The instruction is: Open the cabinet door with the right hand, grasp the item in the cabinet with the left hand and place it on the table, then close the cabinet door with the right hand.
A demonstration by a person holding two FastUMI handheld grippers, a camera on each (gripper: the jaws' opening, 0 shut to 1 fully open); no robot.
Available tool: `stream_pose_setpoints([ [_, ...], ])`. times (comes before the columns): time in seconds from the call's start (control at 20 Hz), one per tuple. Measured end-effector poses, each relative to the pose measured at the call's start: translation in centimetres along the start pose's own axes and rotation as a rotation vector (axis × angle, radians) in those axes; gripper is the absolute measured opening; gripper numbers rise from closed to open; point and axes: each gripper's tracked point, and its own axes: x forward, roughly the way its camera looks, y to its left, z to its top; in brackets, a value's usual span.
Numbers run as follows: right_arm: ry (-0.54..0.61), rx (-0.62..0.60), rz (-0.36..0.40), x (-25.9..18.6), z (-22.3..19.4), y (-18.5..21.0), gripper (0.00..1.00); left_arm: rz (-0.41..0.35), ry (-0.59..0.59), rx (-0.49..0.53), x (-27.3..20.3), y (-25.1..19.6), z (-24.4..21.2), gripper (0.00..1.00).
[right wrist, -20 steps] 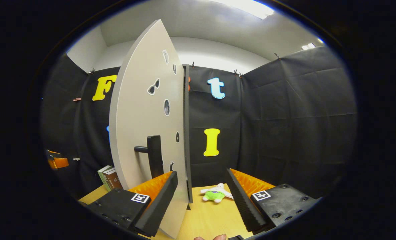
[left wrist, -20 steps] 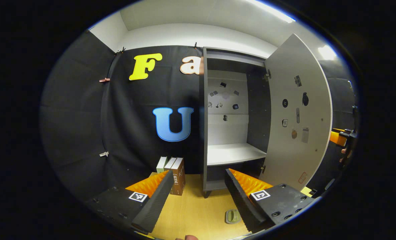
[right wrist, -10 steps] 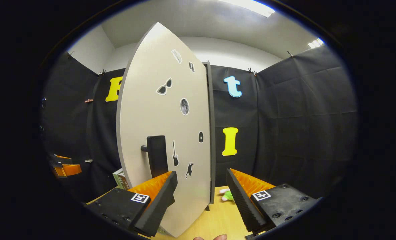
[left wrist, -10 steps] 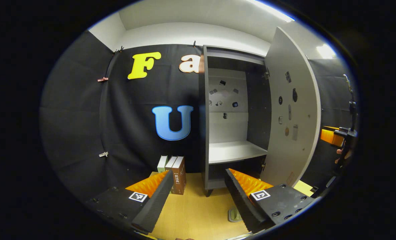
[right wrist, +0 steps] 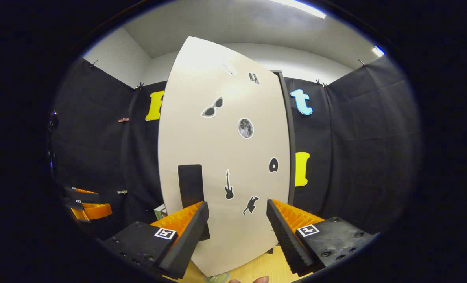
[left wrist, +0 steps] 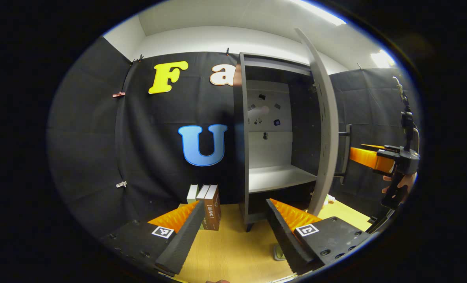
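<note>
The grey cabinet (left wrist: 243, 137) stands on the wooden table (left wrist: 229, 251), and its white shelf (left wrist: 280, 177) is bare. Its door (left wrist: 324, 118) is half open and shows almost edge-on in the left gripper view. In the right gripper view the door's sticker-covered front (right wrist: 225, 157) faces me, with the dark handle (right wrist: 190, 182) just beyond my left finger. A small grey-green item (left wrist: 277, 253) lies on the table, partly behind a finger. My left gripper (left wrist: 235, 204) is open and holds nothing. My right gripper (right wrist: 237, 203) is open close to the door; its contact with the door is hidden.
Three books (left wrist: 206, 202) stand upright on the table left of the cabinet. The right gripper (left wrist: 357, 152), held by a hand, shows beyond the door's outer side. The left gripper (right wrist: 83, 202) shows low at the left. Black cloth walls close in the booth.
The door has swung from wide open towards the cabinet, and the right gripper has followed its outer face. The left gripper has stayed nearly still.
</note>
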Motion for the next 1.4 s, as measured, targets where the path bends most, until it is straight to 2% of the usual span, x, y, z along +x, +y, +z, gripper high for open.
stream_pose_setpoints([
  [0.2,-0.003,-0.007,0.055,2.9,-0.1,3.8,0.95,0.014,-0.002,-0.002,0.1,1.0,0.0,0.97],
  [0.5,0.020,-0.049,0.090,6.9,-2.0,7.4,0.97,0.042,0.000,-0.008,-0.2,2.1,0.0,0.97],
  [0.6,0.008,-0.067,0.061,7.0,-2.1,7.0,0.96,0.052,0.002,-0.009,-0.2,2.5,0.0,0.97],
  [0.85,0.015,-0.032,0.056,7.9,-2.2,7.0,0.97,0.074,0.002,-0.013,-0.3,3.5,0.0,0.97],
  [0.9,0.016,-0.030,0.052,7.9,-2.3,7.0,0.97,0.078,-0.001,-0.013,-0.3,3.7,0.1,0.94],
  [1.0,0.019,-0.032,0.047,8.0,-2.4,7.0,0.97,0.086,-0.002,-0.011,-0.1,4.0,0.2,0.97],
  [1.4,0.033,-0.032,0.042,5.7,-2.3,6.2,0.97,0.094,-0.018,-0.012,1.0,3.3,1.0,0.97],
])
